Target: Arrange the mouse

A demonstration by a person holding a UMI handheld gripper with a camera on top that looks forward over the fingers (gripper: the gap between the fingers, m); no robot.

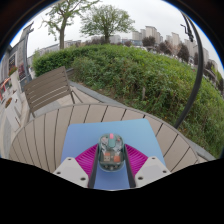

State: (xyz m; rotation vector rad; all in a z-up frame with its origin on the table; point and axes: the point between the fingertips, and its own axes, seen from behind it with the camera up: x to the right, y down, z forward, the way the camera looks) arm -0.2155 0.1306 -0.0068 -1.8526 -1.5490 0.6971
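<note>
To the left stood a slatted wooden bench (45, 88), set off from the table and close to its near-left side. The round wooden table (60, 128) itself ran out from there, its planks fanning toward the far rim. On it lay a blue mat (92, 135), squared up just ahead of the gripper.

In the middle, the gripper (111, 157) had its two pink pads (87, 157) pressed against the sides of the mouse (111, 150), a small translucent, greenish one. It looked clamped on both flanks, with no gap I could make out. The mouse sat over the near part of the mat, though whether it was resting on the cloth or lifted a touch I could not tell.

To do this step well, I judged the mouse wanted to go down flat and square to the mat's edges, near its middle, and the fingers should part only once it bore its own weight.

Room was generous ahead: bare mat, then bare planks to the rim. To the right the table curved away sooner, and beyond it lay a grass bank (150, 75) and hedge, so drifting rightward risked the edge.
</note>
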